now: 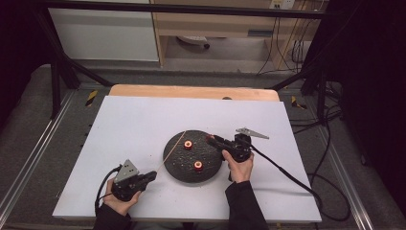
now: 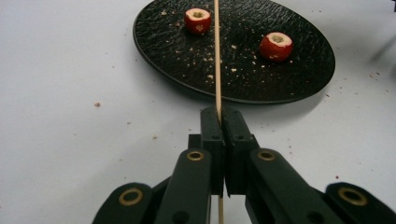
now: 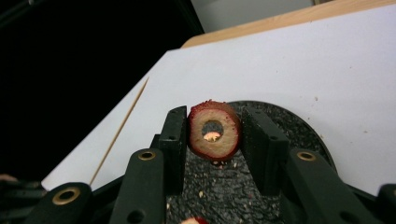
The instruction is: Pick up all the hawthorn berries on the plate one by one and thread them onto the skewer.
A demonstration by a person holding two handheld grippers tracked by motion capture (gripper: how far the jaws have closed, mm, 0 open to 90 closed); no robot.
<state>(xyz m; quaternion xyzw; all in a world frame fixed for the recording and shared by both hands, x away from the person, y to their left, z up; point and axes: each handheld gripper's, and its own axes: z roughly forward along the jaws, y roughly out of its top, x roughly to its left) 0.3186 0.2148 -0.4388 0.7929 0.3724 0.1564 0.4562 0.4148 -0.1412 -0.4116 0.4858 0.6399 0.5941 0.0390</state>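
A black textured plate [image 1: 178, 168] lies in the middle of the white board, with two red cored fruit pieces [image 1: 188, 144] [image 1: 197, 166] on it. My left gripper [image 1: 149, 176] is near the plate's front left and is shut on a thin wooden skewer [image 2: 217, 56]. The skewer points up and across the plate's left part, passing next to the far fruit piece [image 2: 197, 20]. My right gripper [image 3: 212, 135] hovers over the plate's right rim [image 3: 299, 122], shut on a third red ring-shaped fruit piece [image 3: 226, 137] whose hole faces the camera.
Crumbs dot the plate [image 2: 196, 60] and the white board [image 1: 134, 120] around it. A wooden table edge [image 1: 191, 91] runs behind the board. Black frame legs [image 1: 55, 81] stand at the back corners. Cables [image 1: 297, 179] trail off to the right.
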